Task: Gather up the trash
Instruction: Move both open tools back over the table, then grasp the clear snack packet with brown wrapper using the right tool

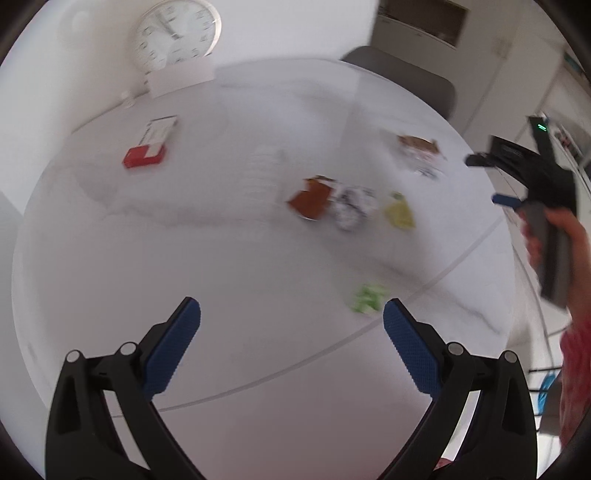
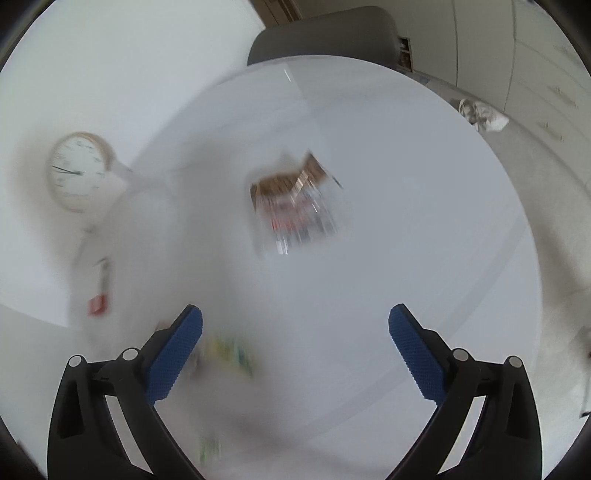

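A: While both tools hang empty above the round white table (image 1: 229,258), note the left gripper (image 1: 291,317): blue pads (image 1: 173,343) spread wide, nothing between them. The right gripper (image 2: 295,325) shows the same in its own view, jaws fully apart, bare tabletop in the gap.

B: Trash positions?

A: Nearest the left tool, a green scrap (image 1: 367,301) just beyond its right pad. Farther out, a cluster: brown wrapper (image 1: 310,199), crumpled black-and-white wrapper (image 1: 351,208) touching it, yellow packet (image 1: 399,210) just beside. A larger brown-and-clear wrapper (image 1: 419,153) lies well apart toward the far right rim; in the right wrist view it sits dead ahead (image 2: 295,206), heavily blurred.

B: Risks?

A: My judgement: light, flat wrappers will skid if a pad lands on one edge, and the green scrap sits near the table's seam line, so a pad may catch there. The clustered three could come up together or scatter. A red-and-white box (image 1: 151,144) lies far left; it may not be trash, so I'd avoid it. The right hand (image 1: 539,236) holds its tool off the table's right edge, so the two tools could cross over the cluster.

B: Room?

A: Plenty of bare surface between tools and litter. Far rim meets a wall with a clock (image 1: 177,35) propped on it and a grey chair (image 2: 325,33); near rim is below the frame.
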Available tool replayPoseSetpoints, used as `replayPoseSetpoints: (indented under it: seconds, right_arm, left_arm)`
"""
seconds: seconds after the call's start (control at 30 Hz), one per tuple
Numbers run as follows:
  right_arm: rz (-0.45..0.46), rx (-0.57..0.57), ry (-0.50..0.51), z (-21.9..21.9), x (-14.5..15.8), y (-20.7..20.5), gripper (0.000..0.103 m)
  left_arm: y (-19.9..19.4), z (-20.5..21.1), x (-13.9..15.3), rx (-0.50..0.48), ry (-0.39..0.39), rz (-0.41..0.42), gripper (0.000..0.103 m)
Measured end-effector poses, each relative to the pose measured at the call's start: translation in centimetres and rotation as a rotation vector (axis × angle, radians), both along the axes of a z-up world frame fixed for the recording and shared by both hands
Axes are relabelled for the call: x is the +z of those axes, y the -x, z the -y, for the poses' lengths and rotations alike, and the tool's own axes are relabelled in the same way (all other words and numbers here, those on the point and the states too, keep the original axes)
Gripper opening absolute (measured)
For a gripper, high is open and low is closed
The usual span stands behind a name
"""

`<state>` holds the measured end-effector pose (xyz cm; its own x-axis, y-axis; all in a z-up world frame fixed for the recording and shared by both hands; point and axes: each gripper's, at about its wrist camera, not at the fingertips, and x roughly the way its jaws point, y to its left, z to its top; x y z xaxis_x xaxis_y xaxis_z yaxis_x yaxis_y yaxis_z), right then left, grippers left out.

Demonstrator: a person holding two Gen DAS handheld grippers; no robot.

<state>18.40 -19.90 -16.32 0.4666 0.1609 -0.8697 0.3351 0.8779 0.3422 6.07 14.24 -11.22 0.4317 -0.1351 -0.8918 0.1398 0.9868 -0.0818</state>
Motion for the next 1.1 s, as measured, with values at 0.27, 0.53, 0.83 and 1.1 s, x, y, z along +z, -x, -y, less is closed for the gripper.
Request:
replayPoseSetpoints:
  seconds: [0.27,0.53,0.83,1.1]
  right_arm:
    - [-0.124,0.123,0.286,-3.3,-4.1,-10.4,0.1]
    - [-0.217,0.166,0.418,-3.2,-7.2,-12.6,0.1]
    - [-0.183,0.189,0.344,-1.7,-7.0,-12.1,0.077]
    - [-0.14,0.203,0.323,-1.9,-5.6,-11.4,0.047]
  left_arm:
    - [-3.5,-3.0,-1.9,0.004,-0.016,-0.024,0.095]
    - [-6.5,-2.9,-3.8,0.007,0.005,-0.066,0.095]
    - [-7.9,-2.5,-4.8,0.01,0.008,-0.08,0.095]
    - [-10.7,-2.5,-5.1,-0.024,-0.037,-0.057,0.095]
